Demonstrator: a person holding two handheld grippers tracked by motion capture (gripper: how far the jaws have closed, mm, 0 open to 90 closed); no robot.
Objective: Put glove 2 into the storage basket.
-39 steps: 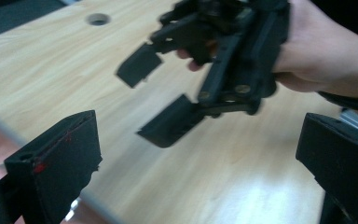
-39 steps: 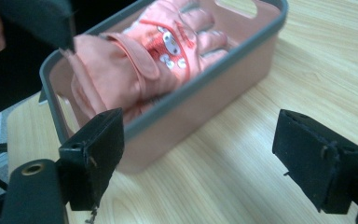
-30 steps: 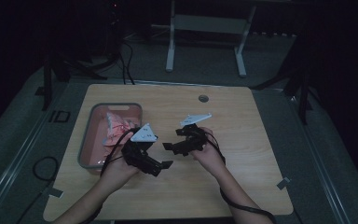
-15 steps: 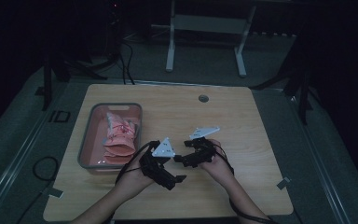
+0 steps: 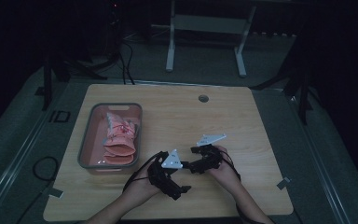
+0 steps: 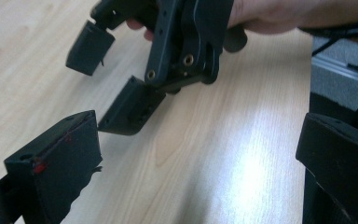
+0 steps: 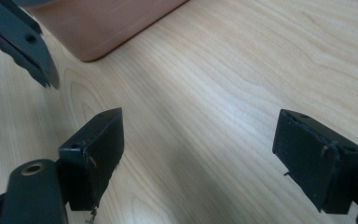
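Note:
My left gripper is held low over the wooden table near its front edge, open with nothing between its jaws. My right gripper is just right of it, also open and empty, and points left toward the tray. In the left gripper view the right gripper hangs close ahead with a hand around it. A grey tray at the table's left holds folded pink cloth.
The tray's corner lies a short way beyond the right gripper's jaws, with a part of the left gripper beside it. A small round hole marks the table's far side. A metal stand is on the floor behind the table.
Both hands have drawn back from the tray toward the table's front edge and to the right. The left gripper left the tray's rim. The pink cloth stays in the tray.

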